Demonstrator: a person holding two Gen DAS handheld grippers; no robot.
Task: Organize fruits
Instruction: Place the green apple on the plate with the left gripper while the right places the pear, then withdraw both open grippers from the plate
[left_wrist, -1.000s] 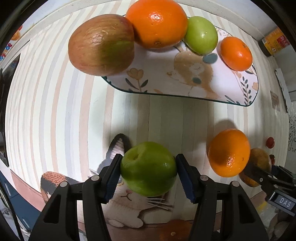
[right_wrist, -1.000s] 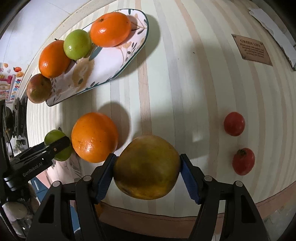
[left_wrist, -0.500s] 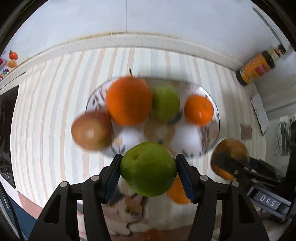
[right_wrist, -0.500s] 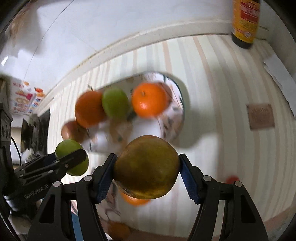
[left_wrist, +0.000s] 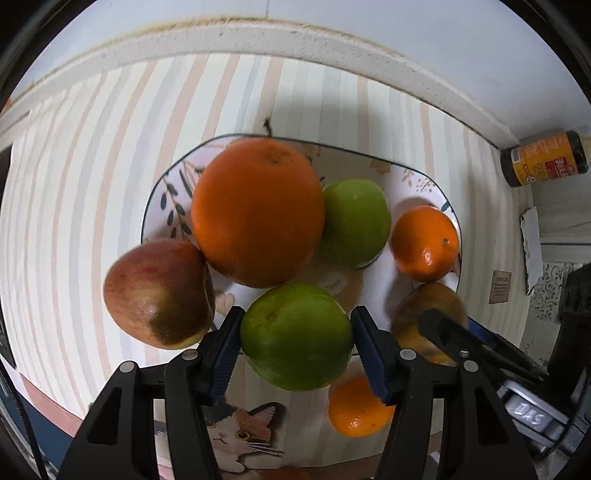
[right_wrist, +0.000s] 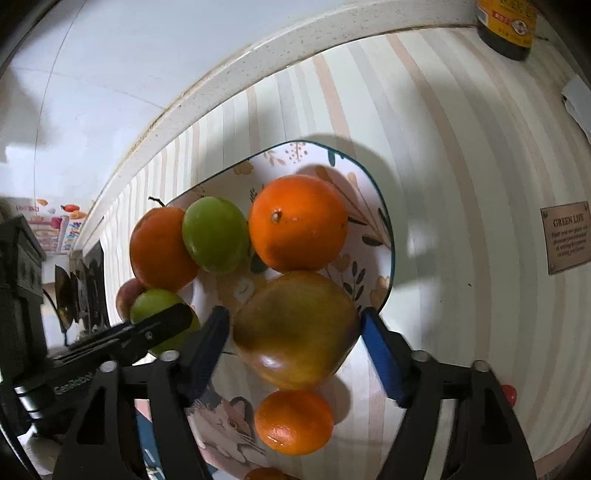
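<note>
In the left wrist view my left gripper (left_wrist: 297, 317) is shut on a green apple (left_wrist: 295, 336), held over the near edge of the flowered plate (left_wrist: 155, 206). The plate bears a large orange (left_wrist: 258, 210), another green apple (left_wrist: 354, 221) and a small orange (left_wrist: 424, 243); a red apple (left_wrist: 159, 295) leans at its left rim. In the right wrist view my right gripper (right_wrist: 295, 317) is opening its jaws. A brown-green fruit (right_wrist: 295, 328) sits between them over the plate's (right_wrist: 384, 236) near edge, with a gap at each pad.
An orange (right_wrist: 293, 421) lies on the striped cloth just in front of the plate, near a cat picture (left_wrist: 236, 435). A small red fruit (right_wrist: 509, 393) lies at the right. A sauce bottle (left_wrist: 543, 162) stands by the back wall. A brown label (right_wrist: 569, 236) lies right of the plate.
Both grippers carried their fruit away from the table's front and now hang over the plate. The right jaws have widened off the brown-green fruit. The left grip is unchanged.
</note>
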